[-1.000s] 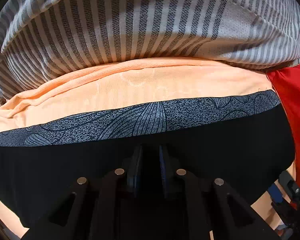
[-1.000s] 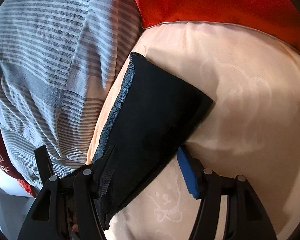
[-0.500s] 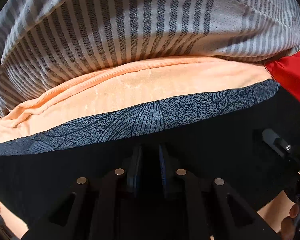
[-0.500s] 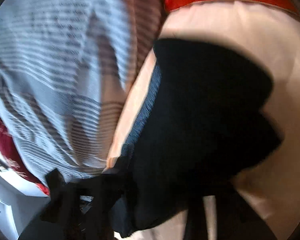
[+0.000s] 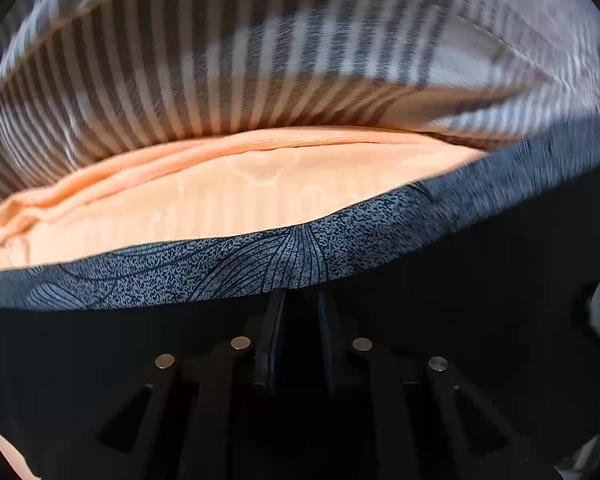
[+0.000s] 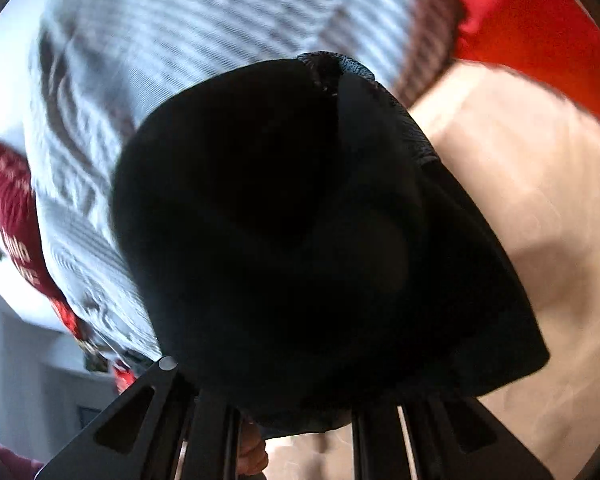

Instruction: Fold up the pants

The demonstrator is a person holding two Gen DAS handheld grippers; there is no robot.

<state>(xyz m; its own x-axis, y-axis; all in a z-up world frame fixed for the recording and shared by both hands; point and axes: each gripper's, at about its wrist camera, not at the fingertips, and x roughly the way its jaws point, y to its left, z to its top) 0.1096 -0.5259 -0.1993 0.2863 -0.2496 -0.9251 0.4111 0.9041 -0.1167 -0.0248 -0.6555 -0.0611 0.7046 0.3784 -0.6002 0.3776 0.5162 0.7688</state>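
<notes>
The black pants (image 5: 440,280) are pinched by the left gripper (image 5: 300,320) just below their speckled grey leaf-print band (image 5: 228,264), over a peach sheet (image 5: 220,200). In the right wrist view, a bunched end of the pants (image 6: 280,220) is clenched in the right gripper (image 6: 296,420), raised before a striped duvet (image 6: 200,40) and red pillow (image 6: 540,32).

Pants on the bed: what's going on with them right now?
A person is folding the black pants on a peach sheet with two handheld grippers. The left gripper is shut on the fabric near its patterned band. The right gripper is shut on another part, with the bunched cloth filling its view. A striped blanket lies beyond.
</notes>
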